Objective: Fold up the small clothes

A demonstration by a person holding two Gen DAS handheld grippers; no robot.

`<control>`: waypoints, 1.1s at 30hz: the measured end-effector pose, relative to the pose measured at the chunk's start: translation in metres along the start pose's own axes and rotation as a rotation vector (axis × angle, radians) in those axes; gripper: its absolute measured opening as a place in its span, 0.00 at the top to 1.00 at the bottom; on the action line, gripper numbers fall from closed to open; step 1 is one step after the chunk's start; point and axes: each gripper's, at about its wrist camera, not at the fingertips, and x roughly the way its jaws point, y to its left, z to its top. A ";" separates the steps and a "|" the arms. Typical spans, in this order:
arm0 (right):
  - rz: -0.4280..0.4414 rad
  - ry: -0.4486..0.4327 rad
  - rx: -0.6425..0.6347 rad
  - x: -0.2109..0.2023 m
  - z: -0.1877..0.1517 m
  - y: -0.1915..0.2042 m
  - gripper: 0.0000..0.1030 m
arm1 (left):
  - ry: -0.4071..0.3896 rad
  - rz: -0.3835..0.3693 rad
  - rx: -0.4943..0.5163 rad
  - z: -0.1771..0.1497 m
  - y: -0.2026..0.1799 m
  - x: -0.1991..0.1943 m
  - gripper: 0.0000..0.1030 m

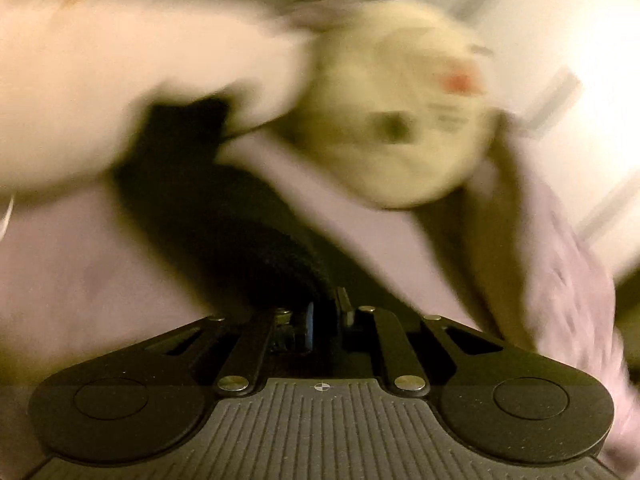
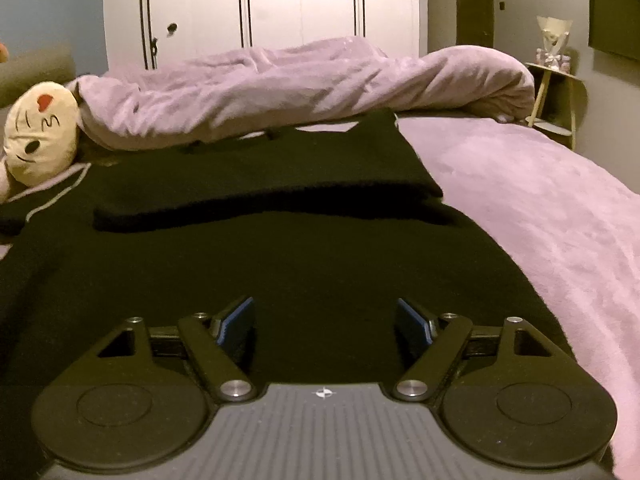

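Black knit garment [image 2: 280, 240] lies spread on the bed [image 2: 540, 208], its far part folded back over the near part in a raised layer. Right gripper [image 2: 325, 320] sits low over the near edge of the garment, jaws apart, no fabric pinched between them. Left gripper [image 1: 326, 320] has its jaws together on a bunched ridge of the same black fabric, which runs away from the tips; this view is blurred. Cream plush pillow [image 2: 40, 132] with a drawn face rests at the garment's left. Rumpled lilac blanket [image 2: 280, 84] lies beyond, before a white wardrobe [image 2: 260, 0].
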 end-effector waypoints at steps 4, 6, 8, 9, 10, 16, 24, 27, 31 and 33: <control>0.009 -0.003 0.060 -0.005 -0.002 -0.005 0.25 | -0.043 -0.182 0.361 -0.035 -0.123 -0.048 0.89; 0.021 -0.002 0.097 -0.010 -0.004 -0.006 0.25 | -0.018 -0.299 0.514 -0.075 -0.179 -0.072 0.89; 0.037 -0.010 0.116 -0.017 -0.004 -0.008 0.25 | 0.066 -0.389 0.669 -0.132 -0.230 -0.088 0.86; 0.042 -0.014 0.122 -0.021 -0.004 -0.009 0.25 | 0.101 -0.408 0.754 -0.160 -0.245 -0.096 0.79; 0.049 -0.019 0.129 -0.026 -0.004 -0.011 0.25 | 0.135 -0.409 0.866 -0.196 -0.263 -0.104 0.75; 0.075 0.011 0.147 -0.040 -0.003 -0.032 0.25 | 0.308 -0.358 0.962 -0.295 -0.246 -0.129 0.32; 0.198 0.009 0.144 -0.013 0.018 -0.012 0.25 | 0.327 -0.061 0.500 -0.269 -0.124 -0.154 0.28; 0.232 -0.040 0.017 0.009 0.041 0.030 0.25 | 0.307 -0.005 0.458 -0.260 -0.102 -0.158 0.26; 0.316 -0.072 -0.181 0.046 0.074 0.095 0.27 | 0.293 0.015 0.503 -0.263 -0.085 -0.166 0.24; 0.328 -0.069 -0.277 0.066 0.083 0.122 0.30 | 0.279 0.016 0.524 -0.265 -0.081 -0.170 0.24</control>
